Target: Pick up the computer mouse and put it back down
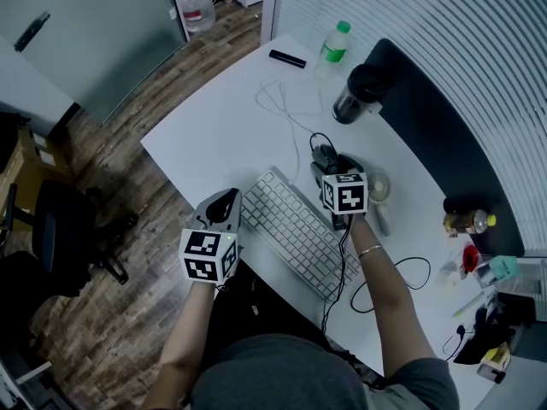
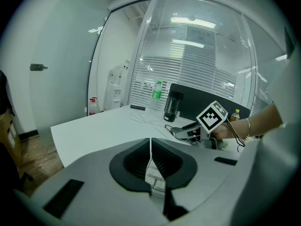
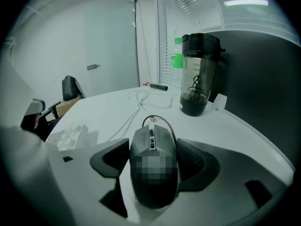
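The black wired computer mouse point(image 1: 321, 154) lies to the right of the white keyboard point(image 1: 299, 229), far end. My right gripper point(image 1: 329, 165) is shut on the mouse point(image 3: 141, 147), one dark pad pressed to each side; whether it is off the white table point(image 1: 222, 135) I cannot tell. In the right gripper view its cable loops forward from its nose. My left gripper point(image 1: 224, 205) hovers at the table's near left edge beside the keyboard, shut, its pads meeting in a thin line point(image 2: 150, 161) with nothing between them.
A dark shaker bottle point(image 1: 355, 92) and a green-capped bottle point(image 1: 335, 48) stand beyond the mouse, next to a dark divider panel point(image 1: 427, 118). A white cable point(image 1: 278, 101) and a black bar point(image 1: 287, 58) lie on the far table. A small white fan point(image 1: 377, 186) sits right of the mouse.
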Demonstrator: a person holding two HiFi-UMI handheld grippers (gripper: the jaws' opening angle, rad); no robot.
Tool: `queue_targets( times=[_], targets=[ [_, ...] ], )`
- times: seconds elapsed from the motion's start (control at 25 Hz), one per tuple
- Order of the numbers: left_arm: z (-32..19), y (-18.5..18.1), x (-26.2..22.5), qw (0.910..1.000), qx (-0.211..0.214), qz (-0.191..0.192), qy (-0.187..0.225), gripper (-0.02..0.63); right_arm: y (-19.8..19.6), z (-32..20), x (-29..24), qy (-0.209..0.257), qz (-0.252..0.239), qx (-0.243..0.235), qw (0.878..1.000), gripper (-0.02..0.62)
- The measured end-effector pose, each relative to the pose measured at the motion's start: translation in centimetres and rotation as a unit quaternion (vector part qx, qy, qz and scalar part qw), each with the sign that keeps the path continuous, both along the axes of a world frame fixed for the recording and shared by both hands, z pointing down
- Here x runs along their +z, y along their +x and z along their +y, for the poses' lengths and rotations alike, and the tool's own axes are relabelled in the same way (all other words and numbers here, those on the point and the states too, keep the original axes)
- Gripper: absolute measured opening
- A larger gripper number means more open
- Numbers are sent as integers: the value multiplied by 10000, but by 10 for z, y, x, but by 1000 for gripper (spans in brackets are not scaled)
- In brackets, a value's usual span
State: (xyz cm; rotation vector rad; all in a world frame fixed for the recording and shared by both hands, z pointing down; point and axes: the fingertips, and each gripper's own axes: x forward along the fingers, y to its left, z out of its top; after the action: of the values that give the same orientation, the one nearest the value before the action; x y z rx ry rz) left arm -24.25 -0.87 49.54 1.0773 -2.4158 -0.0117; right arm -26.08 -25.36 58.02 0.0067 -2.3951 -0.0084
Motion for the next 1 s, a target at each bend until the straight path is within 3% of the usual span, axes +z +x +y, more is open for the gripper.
queue_targets(
  times=[0.36, 1.0],
  targets=[
    [-9, 2, -8, 9998, 183, -96, 83, 28, 12, 1, -33, -38, -401, 99, 9991, 307],
    [-25, 13, -22, 9970, 702, -254, 185, 28, 59, 25, -90, -225, -996, 347, 9942, 221]
  ],
)
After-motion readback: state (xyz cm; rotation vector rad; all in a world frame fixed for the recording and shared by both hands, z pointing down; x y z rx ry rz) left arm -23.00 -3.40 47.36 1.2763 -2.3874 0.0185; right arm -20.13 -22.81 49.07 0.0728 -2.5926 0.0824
